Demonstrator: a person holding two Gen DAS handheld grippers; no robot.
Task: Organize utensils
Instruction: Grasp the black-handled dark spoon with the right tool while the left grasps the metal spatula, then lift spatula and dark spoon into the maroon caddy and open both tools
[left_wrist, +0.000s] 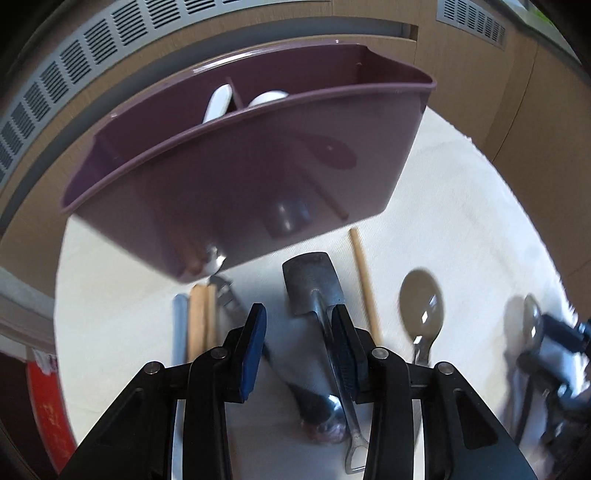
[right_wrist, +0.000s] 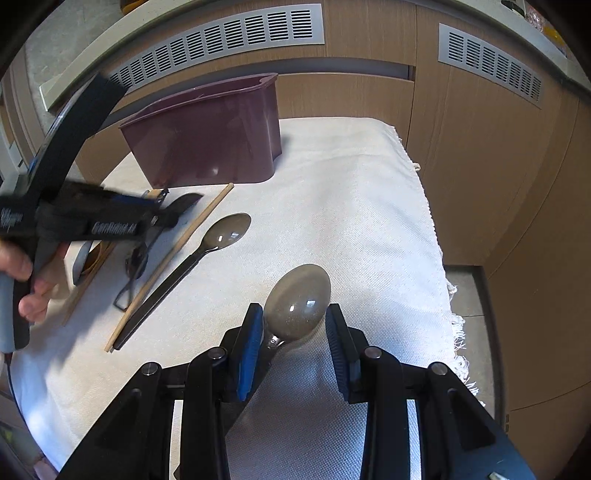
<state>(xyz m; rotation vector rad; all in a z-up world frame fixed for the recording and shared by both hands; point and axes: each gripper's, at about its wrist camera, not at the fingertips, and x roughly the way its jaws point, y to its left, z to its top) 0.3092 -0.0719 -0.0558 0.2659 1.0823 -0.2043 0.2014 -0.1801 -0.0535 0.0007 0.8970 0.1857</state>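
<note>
Left tool (left_wrist: 298, 325): jaws partly apart, metal spatula (left_wrist: 314, 284) handle between them, lying against the right pad; can't tell if it's clamped. Spatula blade points toward the organizer. Steel spoon bowl (left_wrist: 328, 406) lies under the tool, beside that handle.

Right tool (right_wrist: 294, 325): jaws partly apart, straddling the neck of a grey-brown spoon (right_wrist: 299, 299); left pad is at the handle, right pad clear of it. No grip that I can confirm.

Around: second grey spoon (right_wrist: 227, 234) with black handle, single wooden chopstick (right_wrist: 173, 258) just beside it, more wooden sticks (left_wrist: 199, 321) and a pale blue handle (left_wrist: 181, 325) left of the left tool. Person's hand (right_wrist: 22, 280) holds the left tool's grip.

Maroon plastic organizer (left_wrist: 240, 162), glossy, divided, stands at the far edge of the tabletop, white utensils (left_wrist: 218, 101) inside. Woven white cloth (right_wrist: 351, 206) with a fringed edge covers the tabletop. Wood-panel wall with grey vents (right_wrist: 229, 33) behind.
</note>
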